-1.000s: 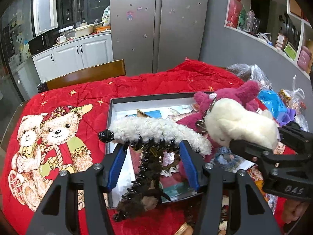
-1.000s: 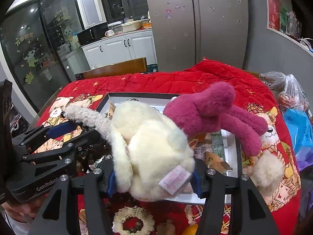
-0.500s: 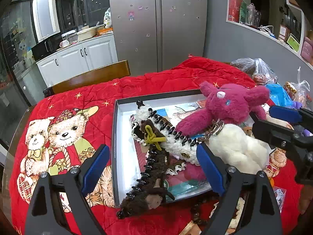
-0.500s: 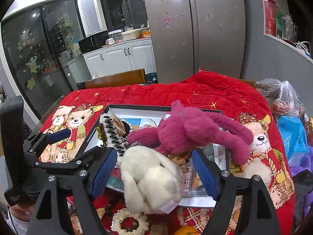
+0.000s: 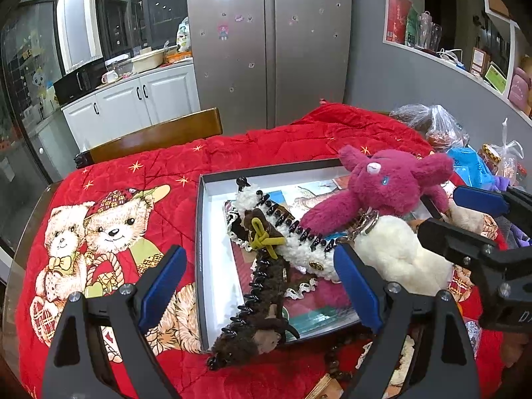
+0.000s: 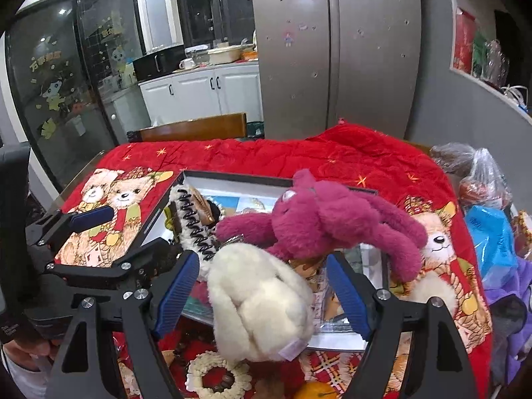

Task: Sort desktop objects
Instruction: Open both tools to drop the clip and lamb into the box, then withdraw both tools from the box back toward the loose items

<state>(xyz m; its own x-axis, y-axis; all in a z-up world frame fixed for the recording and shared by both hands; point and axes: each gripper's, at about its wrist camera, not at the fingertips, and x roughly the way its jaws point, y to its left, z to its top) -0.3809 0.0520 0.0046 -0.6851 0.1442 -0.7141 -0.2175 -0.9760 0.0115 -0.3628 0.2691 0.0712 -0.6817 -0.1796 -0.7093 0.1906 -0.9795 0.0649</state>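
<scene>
On black tool body (image 5: 512, 302): partial letters, unreadable.

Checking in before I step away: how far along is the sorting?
Done: hair claws and plush toys lie in the tray. In hand: nothing; both grippers have just opened. Left: a fuzzy ring and an orange outside the tray.

We see a red quilted cloth (image 5: 266, 139) printed with teddy bears covering the table, a wooden chair back (image 5: 156, 136) just behind it. Beyond stands a steel double-door fridge (image 5: 269, 43) dotted with magnets, beside white cabinets (image 5: 139, 103) bearing a black microwave (image 5: 79, 81). At right, plastic bags (image 5: 432, 126) crowd the table edge below a cluttered wall shelf (image 5: 445, 56)
</scene>
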